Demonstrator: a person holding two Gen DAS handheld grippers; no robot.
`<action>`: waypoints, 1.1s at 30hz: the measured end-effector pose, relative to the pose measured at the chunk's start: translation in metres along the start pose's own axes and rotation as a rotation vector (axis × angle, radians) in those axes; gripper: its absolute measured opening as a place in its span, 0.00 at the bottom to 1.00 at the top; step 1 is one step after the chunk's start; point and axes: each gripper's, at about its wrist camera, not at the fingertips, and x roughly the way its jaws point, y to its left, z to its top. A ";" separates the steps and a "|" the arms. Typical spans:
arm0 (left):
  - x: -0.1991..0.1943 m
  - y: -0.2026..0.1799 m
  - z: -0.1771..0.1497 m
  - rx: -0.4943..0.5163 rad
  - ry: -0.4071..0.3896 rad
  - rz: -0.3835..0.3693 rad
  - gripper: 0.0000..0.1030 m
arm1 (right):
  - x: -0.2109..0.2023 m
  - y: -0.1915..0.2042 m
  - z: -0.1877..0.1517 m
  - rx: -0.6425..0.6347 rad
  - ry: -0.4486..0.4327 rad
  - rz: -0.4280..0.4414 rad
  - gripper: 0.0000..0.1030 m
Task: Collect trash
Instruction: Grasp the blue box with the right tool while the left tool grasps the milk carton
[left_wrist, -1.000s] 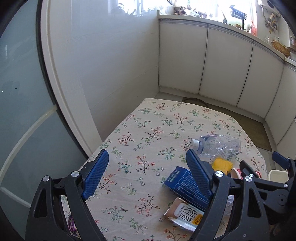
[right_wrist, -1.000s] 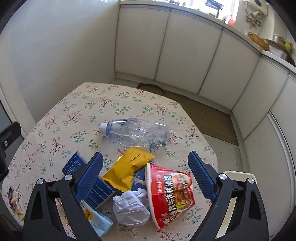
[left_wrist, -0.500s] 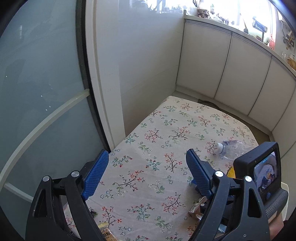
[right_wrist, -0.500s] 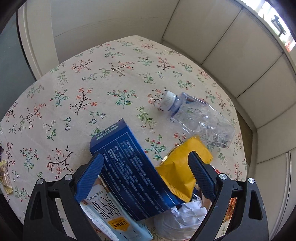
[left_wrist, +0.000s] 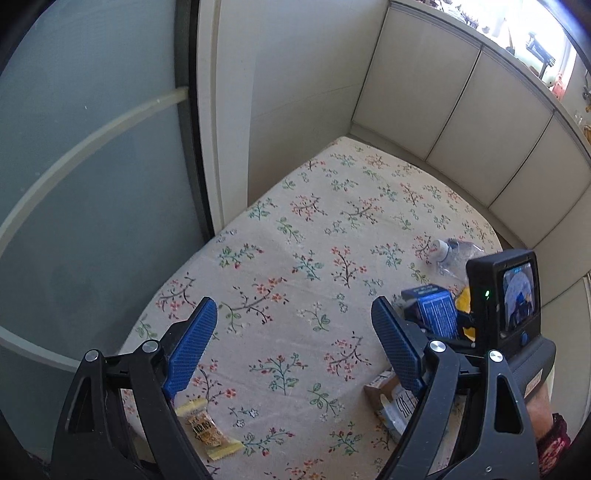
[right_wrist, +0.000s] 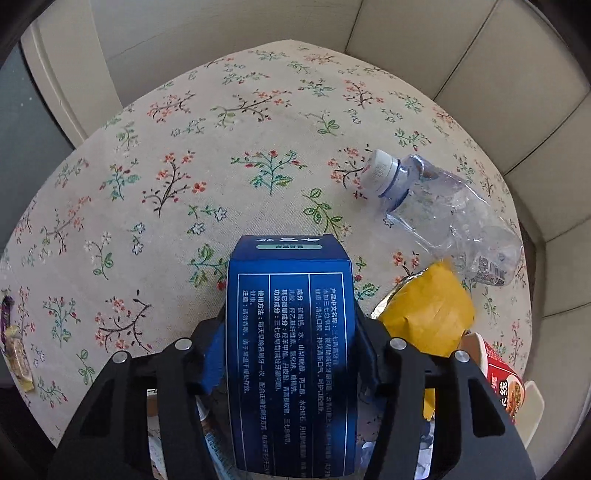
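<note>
At the far left of my counter (left_wrist: 332, 229), with its flowered cloth, a small yellow snack wrapper (left_wrist: 207, 430) lies flat just below the left finger of my left hand-held gripper (left_wrist: 295, 347). That hand-held gripper hangs spread wide over bare cloth with nothing between its 2 blue pads. Moving right, my right hand-held gripper (right_wrist: 286, 343) has just been closing, and its jaws now pinch the blue carton (right_wrist: 291, 343) by its 2 long sides, the printed face turned up at me. Beyond it to the right a crushed clear bottle (right_wrist: 443, 206) lies on its side, white cap pointing left. Just below the bottle sits a yellow packet (right_wrist: 428, 314), and a red noodle cup (right_wrist: 498, 380) shows at the right edge.
</note>
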 end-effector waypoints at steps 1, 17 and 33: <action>0.003 -0.002 -0.003 -0.004 0.025 -0.015 0.80 | -0.004 -0.004 0.001 0.017 -0.016 0.000 0.54; 0.076 -0.065 -0.068 -0.098 0.437 -0.159 0.80 | -0.074 -0.072 0.011 0.275 -0.215 0.107 0.55; 0.105 -0.083 -0.080 -0.082 0.491 -0.193 0.56 | -0.084 -0.087 0.005 0.330 -0.239 0.132 0.55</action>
